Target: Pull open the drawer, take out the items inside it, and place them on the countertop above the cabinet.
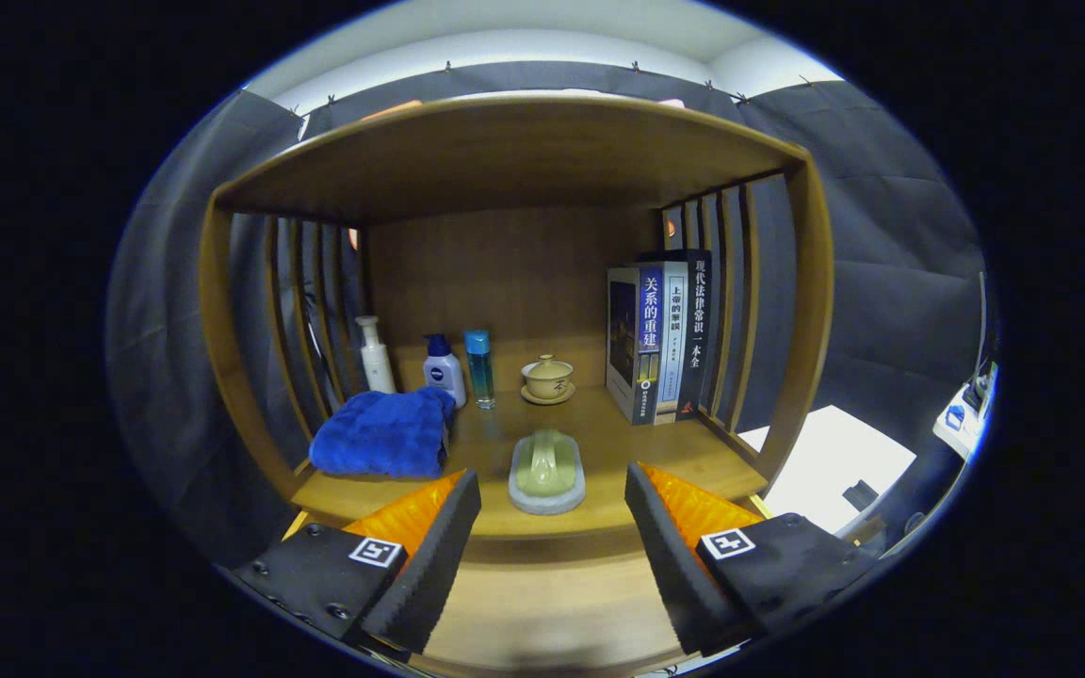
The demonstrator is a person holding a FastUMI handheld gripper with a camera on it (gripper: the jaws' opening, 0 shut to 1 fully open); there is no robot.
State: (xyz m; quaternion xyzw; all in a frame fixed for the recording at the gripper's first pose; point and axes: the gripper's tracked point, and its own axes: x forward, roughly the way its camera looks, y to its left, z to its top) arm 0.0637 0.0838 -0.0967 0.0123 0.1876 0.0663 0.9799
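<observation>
A pale green soap-shaped block on a grey oval dish (547, 476) lies on the wooden countertop (618, 443), just ahead of the gap between the fingers. The gripper (552, 513) has its black-and-orange fingers spread wide apart, holding nothing. Left of the dish is a folded blue towel (382, 435). Behind stand three bottles (444, 369), a lidded tan teacup on a saucer (547, 379) and upright books (660, 341).
</observation>
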